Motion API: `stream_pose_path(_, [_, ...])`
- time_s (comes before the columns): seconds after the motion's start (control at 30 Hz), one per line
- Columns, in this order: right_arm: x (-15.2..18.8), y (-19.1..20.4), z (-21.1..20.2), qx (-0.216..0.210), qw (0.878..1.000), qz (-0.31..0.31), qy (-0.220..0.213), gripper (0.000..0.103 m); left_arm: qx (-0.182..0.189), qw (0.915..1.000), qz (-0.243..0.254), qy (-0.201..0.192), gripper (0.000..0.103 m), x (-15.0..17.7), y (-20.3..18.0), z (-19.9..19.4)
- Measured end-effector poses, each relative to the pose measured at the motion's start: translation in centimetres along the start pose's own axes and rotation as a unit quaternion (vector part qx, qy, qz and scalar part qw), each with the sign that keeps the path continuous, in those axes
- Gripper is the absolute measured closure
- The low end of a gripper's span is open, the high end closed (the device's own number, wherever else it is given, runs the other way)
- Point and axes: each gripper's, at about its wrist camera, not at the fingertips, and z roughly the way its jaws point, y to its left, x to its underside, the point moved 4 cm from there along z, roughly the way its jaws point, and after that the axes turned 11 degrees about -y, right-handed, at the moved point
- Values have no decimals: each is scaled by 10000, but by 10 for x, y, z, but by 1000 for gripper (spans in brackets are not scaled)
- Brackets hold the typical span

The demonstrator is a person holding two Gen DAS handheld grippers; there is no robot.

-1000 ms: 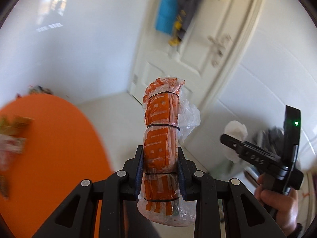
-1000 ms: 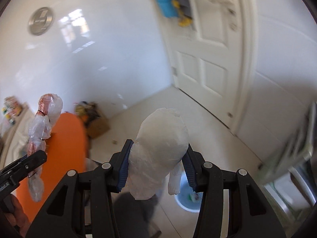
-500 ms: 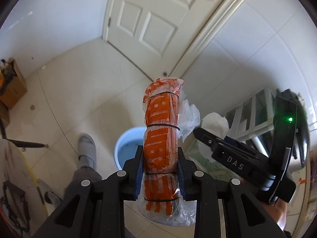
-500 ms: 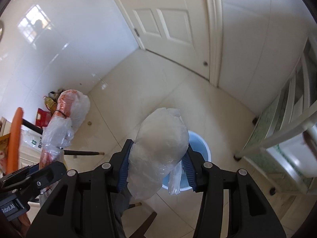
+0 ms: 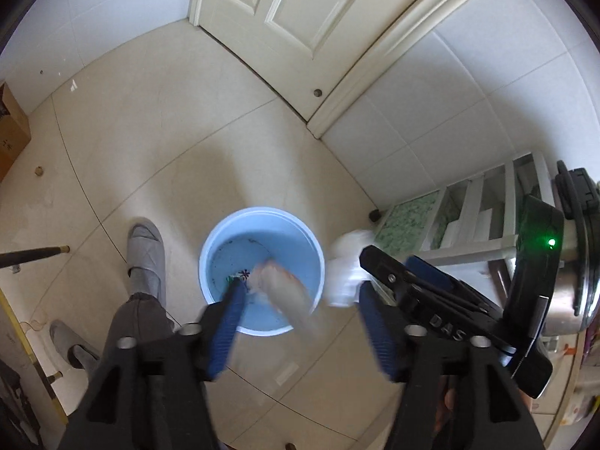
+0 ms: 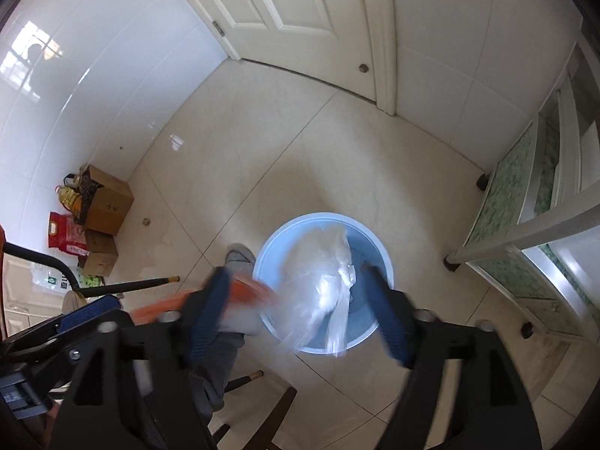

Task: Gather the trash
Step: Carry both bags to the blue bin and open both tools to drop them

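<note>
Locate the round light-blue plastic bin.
The round light-blue plastic bin stands on the tiled floor below both opening grippers, beside a grey shoe, with a white shelf unit to its right.

"DAS" on right hand-held gripper (image 5: pixel 382 300)

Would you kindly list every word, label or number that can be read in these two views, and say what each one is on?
"DAS": raised letters on the black body of the right gripper, seen from the left wrist view.
Red bag by the wall: printing too small to read.
Cardboard boxes: a small dark mark, not legible.
White and green bag: green logo, not legible.
Nothing else can be read.
</note>
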Motion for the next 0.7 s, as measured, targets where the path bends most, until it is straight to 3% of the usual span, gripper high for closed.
stream_pose_path(0.13, [1,-4,-1,134,9999,53,-54,0,-405,9990,71,-186,35,-7,-6,-2])
stream_pose_path(0.23, [3,-4,-5,238,9997,22,-73,0,-763,9956,207,-507,24,-3,-11,-14])
stream_pose_path(0.33, [5,4,-17,268,9995,16,-151,0,-884,9928,302,-752,20,8,-18,-36])
stream_pose_path(0.53, [2,28,-55,116,9990,-51,-436,0,-1153,9855,403,-1174,18,32,-38,-81])
stream_pose_path(0.7, [-1,64,-104,-86,9959,-290,-852,0,-1128,9744,494,-1882,18,58,-54,-155])
